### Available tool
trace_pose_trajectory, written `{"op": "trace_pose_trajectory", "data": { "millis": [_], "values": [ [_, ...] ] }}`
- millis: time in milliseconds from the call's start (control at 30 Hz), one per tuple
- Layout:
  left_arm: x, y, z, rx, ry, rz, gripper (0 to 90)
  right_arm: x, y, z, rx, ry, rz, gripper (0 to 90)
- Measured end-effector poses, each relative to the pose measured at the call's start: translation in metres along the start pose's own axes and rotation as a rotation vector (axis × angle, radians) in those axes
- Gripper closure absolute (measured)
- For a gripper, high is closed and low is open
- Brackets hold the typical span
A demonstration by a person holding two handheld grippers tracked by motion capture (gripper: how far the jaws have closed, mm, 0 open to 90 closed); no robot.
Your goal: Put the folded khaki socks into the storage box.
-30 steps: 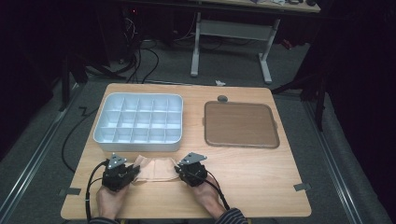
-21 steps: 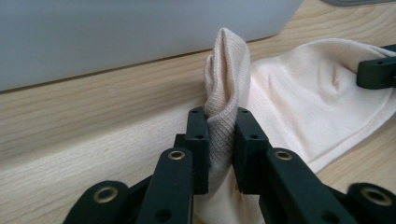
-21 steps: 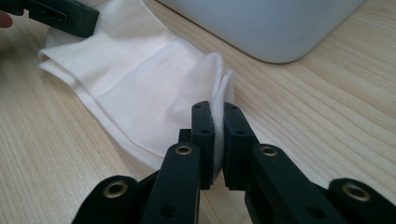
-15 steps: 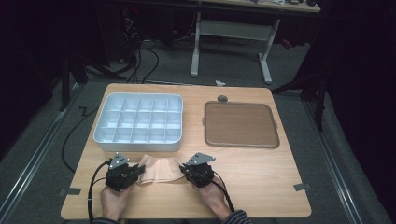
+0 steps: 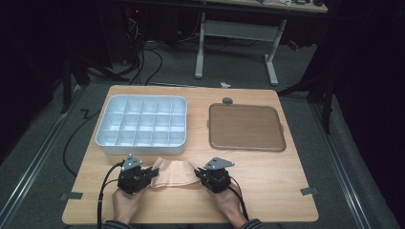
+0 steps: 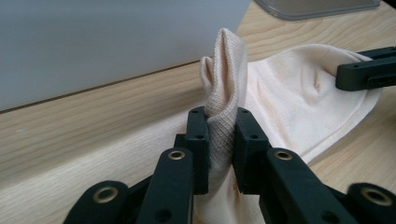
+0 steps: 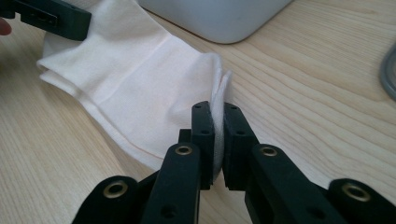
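A pale cream sock [image 5: 173, 172] lies stretched across the near part of the wooden table [image 5: 267, 167], held at both ends. My left gripper [image 5: 154, 173] is shut on its left end; in the left gripper view the fabric [image 6: 224, 93] bunches up between the black pads. On the sock's right end my right gripper [image 5: 197, 172] is shut, the edge of the fabric [image 7: 217, 100] pinched thin between its pads. The other gripper's jaw tip shows at the far end of the sock in each gripper view.
A light grey divided tray [image 5: 142, 125] stands just behind the sock at the left. A brown flat tray [image 5: 246, 127] lies at the back right, with a small dark round object [image 5: 227, 100] beyond it. Cables trail off the table's near edge.
Both grippers have moved apart, the left leftward and the right rightward, and the sock between them has been pulled out flatter and longer.
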State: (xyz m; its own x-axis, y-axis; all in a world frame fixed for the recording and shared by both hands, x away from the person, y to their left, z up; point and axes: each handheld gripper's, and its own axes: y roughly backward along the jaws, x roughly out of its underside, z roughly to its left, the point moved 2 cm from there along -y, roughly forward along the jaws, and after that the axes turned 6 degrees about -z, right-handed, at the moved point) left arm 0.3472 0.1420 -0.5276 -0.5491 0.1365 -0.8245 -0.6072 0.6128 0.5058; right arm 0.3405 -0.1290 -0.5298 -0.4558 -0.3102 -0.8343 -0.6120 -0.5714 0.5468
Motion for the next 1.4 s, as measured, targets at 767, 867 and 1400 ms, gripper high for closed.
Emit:
{"op": "trace_pose_trajectory", "data": {
  "millis": [767, 867, 1400],
  "values": [
    [-0.010, -0.034, -0.029, 0.062, -0.031, 0.014, 78.6, 0.012, 0.035, -0.032, 0.075, -0.062, -0.009, 85.2],
    [-0.010, -0.039, -0.032, 0.065, -0.029, 0.018, 78.5, 0.014, 0.038, -0.036, 0.087, -0.069, -0.011, 85.2],
    [-0.012, -0.058, -0.036, 0.019, -0.066, 0.026, 76.8, 0.021, 0.031, -0.049, 0.125, -0.094, 0.012, 84.7]
  ]
}}
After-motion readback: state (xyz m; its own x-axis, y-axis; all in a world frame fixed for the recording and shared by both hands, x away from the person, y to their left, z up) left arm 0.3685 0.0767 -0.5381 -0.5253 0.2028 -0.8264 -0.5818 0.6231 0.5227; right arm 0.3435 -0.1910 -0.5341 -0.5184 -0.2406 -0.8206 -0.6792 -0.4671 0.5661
